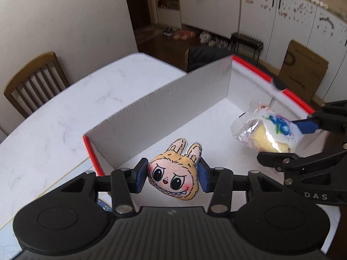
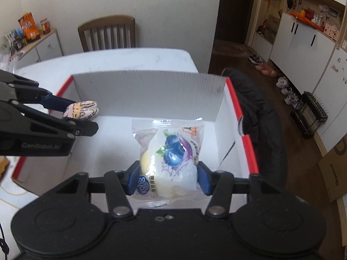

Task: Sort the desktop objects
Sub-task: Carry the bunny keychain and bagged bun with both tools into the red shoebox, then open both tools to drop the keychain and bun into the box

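My left gripper is shut on a yellow plush rabbit face with big eyes and jagged teeth, held over the near end of a white cardboard box with red edges. In the right wrist view its ears stick out past the left gripper. My right gripper is shut on a clear packet of blueberry cake, also above the box floor. From the left wrist view that packet hangs at the right in the right gripper.
The box stands on a white marble-look table. A wooden chair is at the table's far side. A dark jacket drapes over a chair beside the box's right wall. Cabinets, shoes and a cardboard carton lie beyond.
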Tool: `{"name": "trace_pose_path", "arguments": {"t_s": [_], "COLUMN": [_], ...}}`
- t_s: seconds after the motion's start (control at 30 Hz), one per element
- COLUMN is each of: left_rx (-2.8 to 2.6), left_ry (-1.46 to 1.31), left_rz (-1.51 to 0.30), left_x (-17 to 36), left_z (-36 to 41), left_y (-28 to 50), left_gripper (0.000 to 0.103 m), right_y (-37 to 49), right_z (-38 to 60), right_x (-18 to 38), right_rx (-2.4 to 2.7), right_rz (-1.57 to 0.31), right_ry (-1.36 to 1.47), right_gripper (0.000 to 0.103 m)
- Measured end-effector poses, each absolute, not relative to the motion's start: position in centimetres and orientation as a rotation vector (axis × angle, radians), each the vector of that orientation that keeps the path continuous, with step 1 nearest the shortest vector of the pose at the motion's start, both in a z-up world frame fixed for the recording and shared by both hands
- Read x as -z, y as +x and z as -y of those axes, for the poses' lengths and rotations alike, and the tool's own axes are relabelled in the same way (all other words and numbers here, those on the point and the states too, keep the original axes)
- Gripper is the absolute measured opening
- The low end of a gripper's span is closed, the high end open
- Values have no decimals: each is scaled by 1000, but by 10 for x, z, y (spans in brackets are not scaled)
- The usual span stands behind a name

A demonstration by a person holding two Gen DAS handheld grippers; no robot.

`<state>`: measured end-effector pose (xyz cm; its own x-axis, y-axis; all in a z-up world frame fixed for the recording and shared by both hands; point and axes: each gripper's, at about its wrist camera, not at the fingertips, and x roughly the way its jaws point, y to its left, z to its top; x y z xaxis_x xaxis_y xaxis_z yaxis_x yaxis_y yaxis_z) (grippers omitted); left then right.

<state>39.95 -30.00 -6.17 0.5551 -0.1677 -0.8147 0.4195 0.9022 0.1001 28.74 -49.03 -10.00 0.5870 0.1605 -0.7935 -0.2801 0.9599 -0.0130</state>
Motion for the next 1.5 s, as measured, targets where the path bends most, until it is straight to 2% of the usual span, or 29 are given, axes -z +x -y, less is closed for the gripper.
{"name": "trace_pose_path", "arguments": {"t_s": [0.3, 0.83, 0.87, 0.93, 1.0, 1.13, 1.2, 1.5], "left_rx": [352, 372, 378, 382, 382, 374, 381, 395], "left_ry": [364, 390, 391, 379, 370, 339, 321, 258], "left_rz": [-1048, -1222, -1223, -1219, -1202, -1161, -1139, -1024], "left_x": [95, 134, 135, 134, 132, 122, 116, 88], "left_z": [318, 327, 327, 325, 322, 313, 308, 306], "left_y": [424, 433, 432, 431, 429, 422, 417, 391], "left_gripper": [47, 49, 50, 61, 65, 65, 65, 65], "right_y": [312, 309, 309, 311, 310, 305, 301, 276], "right_z": [490, 489, 489, 489, 488, 488, 488, 493], "right_x": [125, 139, 139, 137, 135, 125, 118, 87], "right_rx": [-251, -284, -286, -296, -299, -303, -309, -337], "right_rz": [-1045, -1112, -1110, -1104, -1091, -1055, -1024, -944], "right_ry": [-185, -200, -202, -203, -212, -237, -252, -241], "right_gripper": [53, 55, 55, 58, 61, 68, 79, 79]}}
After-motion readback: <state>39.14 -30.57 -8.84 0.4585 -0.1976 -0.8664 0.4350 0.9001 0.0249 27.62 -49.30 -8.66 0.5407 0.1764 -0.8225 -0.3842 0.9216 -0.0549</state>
